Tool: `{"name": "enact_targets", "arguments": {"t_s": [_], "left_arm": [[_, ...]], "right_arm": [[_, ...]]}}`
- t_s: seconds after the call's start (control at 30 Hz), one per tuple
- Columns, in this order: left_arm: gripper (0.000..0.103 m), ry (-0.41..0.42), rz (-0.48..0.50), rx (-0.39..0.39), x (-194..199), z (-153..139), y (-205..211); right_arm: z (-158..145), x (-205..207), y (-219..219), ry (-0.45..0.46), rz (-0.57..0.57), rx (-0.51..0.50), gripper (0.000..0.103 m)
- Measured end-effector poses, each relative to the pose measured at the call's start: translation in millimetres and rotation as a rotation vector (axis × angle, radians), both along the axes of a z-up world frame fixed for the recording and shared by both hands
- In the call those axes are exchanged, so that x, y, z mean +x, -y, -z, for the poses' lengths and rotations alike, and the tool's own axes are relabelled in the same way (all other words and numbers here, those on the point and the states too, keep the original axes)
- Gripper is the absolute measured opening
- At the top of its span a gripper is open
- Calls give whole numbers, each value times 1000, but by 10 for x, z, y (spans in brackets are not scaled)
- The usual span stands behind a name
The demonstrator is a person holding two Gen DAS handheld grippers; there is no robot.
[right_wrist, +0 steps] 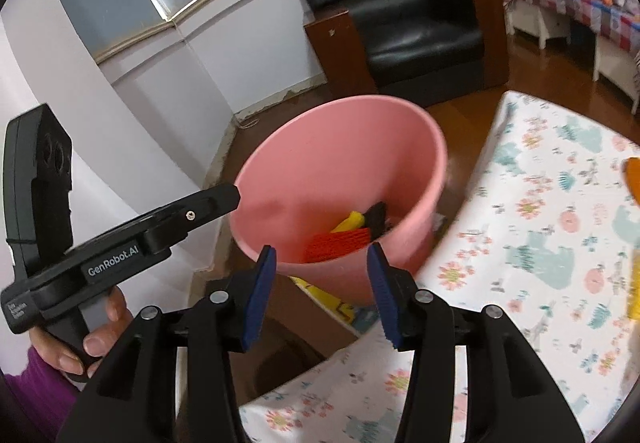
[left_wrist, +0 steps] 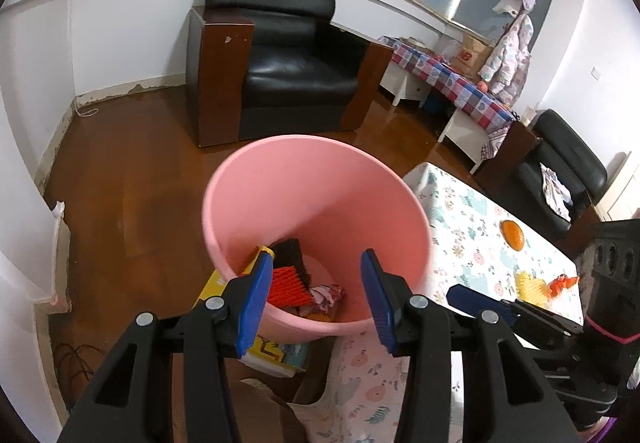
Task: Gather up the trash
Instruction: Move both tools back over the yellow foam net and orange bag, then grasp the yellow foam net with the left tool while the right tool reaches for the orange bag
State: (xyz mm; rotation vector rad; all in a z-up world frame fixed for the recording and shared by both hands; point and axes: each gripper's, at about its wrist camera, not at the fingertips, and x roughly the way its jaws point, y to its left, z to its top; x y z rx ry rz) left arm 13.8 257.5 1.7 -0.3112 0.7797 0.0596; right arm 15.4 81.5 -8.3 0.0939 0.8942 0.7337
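A pink bucket (left_wrist: 320,179) stands beside the floral-cloth table (left_wrist: 472,227). Inside it lie a red ribbed scrap (left_wrist: 286,285), a black piece (left_wrist: 290,249), something yellow (right_wrist: 352,221) and a crumpled wrapper (left_wrist: 326,295). My left gripper (left_wrist: 316,255) hovers open over the bucket's near rim, with nothing pressed between its pads. My right gripper (right_wrist: 321,249) is open and empty, just short of the bucket (right_wrist: 340,171) by the table corner. On the table (right_wrist: 540,243) lie an orange piece (left_wrist: 513,235), a yellow net (left_wrist: 530,285) and a red scrap (left_wrist: 564,281).
A yellow box (left_wrist: 276,355) sits under the bucket. A black armchair (left_wrist: 280,55) stands behind it, a checked-cloth bench (left_wrist: 452,79) and a second black chair (left_wrist: 560,163) to the right. A person's hand (right_wrist: 96,339) grips the left tool. The floor is brown wood.
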Motion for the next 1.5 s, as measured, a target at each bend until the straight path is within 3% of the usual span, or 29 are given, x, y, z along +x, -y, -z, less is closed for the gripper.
{"name": "enact_targets", "arguments": {"t_s": [0.23,0.9,1.23,1.5], "left_arm": [[45,-8,74,20,86,9,441],[45,-41,459,85,634,216,2451],[45,-106,561,92,940,469,3063],[45,-162,556,126,1173,756,3406]], "right_arm": [[-37,-96,456,67,113,-54,48],[87,-325,2708,84,580,-136,48],[181,-303,3085,61,659,-112,48],[198,-300,3166,53,680,-100,48]]}}
